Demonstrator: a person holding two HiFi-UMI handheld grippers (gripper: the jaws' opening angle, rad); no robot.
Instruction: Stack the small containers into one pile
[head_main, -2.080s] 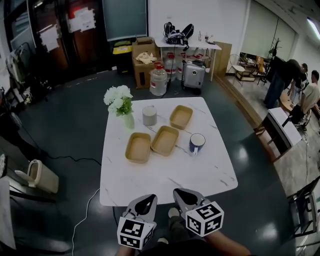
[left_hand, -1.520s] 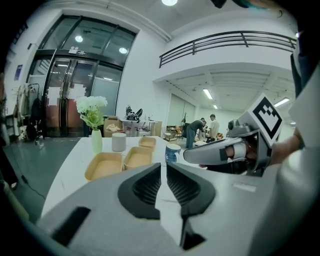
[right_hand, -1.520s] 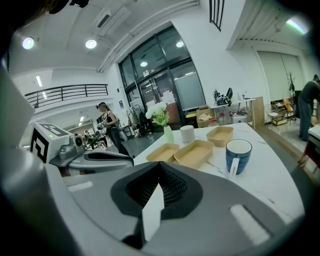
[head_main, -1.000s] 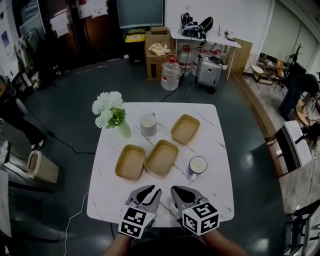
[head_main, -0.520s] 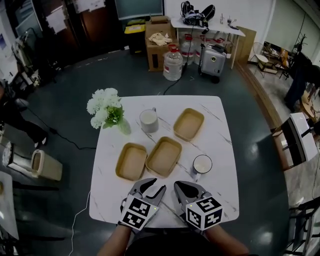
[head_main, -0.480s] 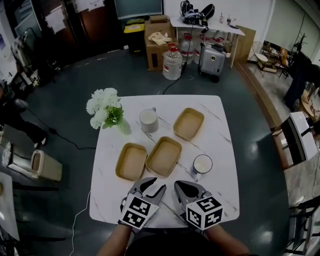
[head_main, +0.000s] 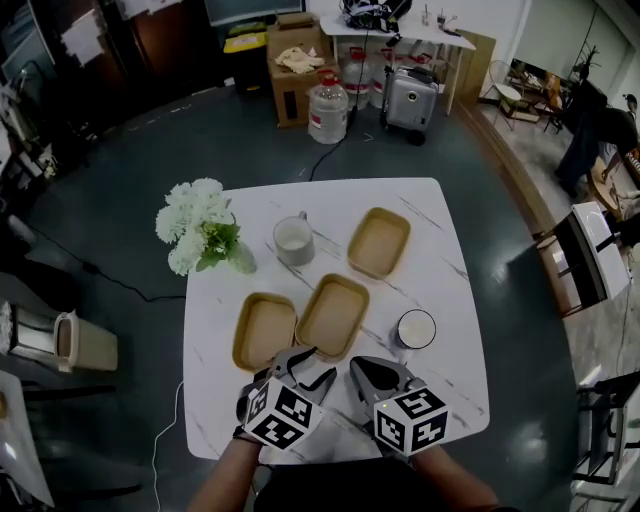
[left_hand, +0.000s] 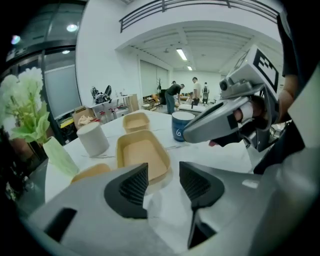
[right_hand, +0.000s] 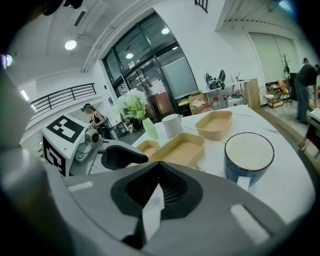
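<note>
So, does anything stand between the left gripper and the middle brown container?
Nothing visible does. The left gripper points straight at the middle container, with only bare table between them. Its jaws are opening and hold nothing. The blue mug stands off to the right, outside that path.

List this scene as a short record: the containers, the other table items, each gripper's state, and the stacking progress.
Containers: left container, middle container, far container
Stacking: none stacked yet
Other items: white mug, blue mug, flower vase
Surface: marble table
Left gripper: jaws opening, nothing between them
Right gripper: jaws together, empty
</note>
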